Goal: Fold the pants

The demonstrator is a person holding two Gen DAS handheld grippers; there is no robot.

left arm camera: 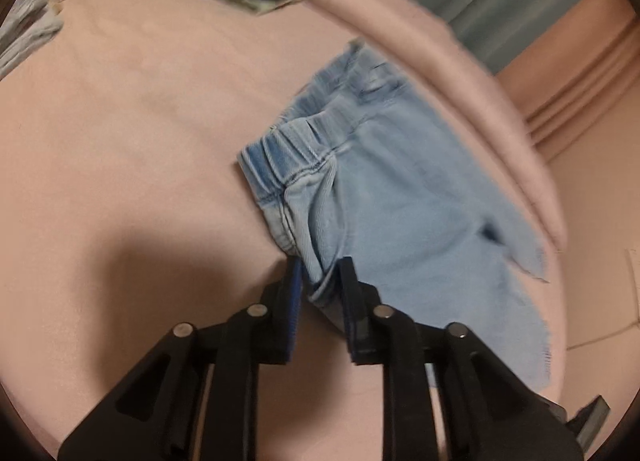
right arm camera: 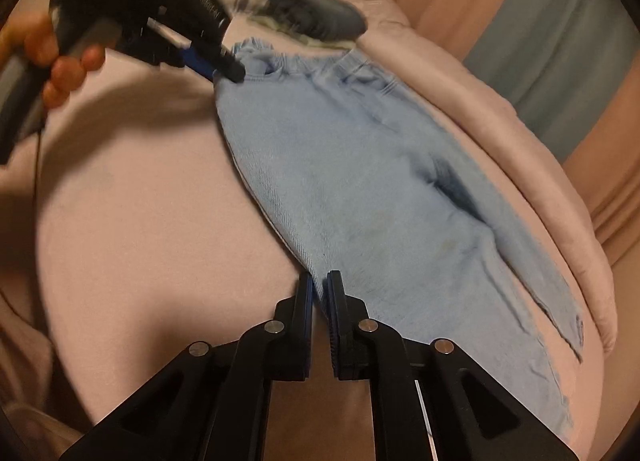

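Light-blue denim pants [right arm camera: 360,181] on my pink bedspread [right arm camera: 140,221], near its right edge: my left gripper [left arm camera: 320,273] pinches the far waistband corner, my right gripper [right arm camera: 320,281] is clamped on a near leg edge.

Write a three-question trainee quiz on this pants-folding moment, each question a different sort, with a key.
1. True or false: the left tongs are clamped on the jeans near the waistband.
2. What do the right tongs grip? A) the plaid cloth B) the jeans' edge C) nothing
3. Fill in: the jeans lie on a ____ sheet.

Key: 1 true; 2 B; 3 pink
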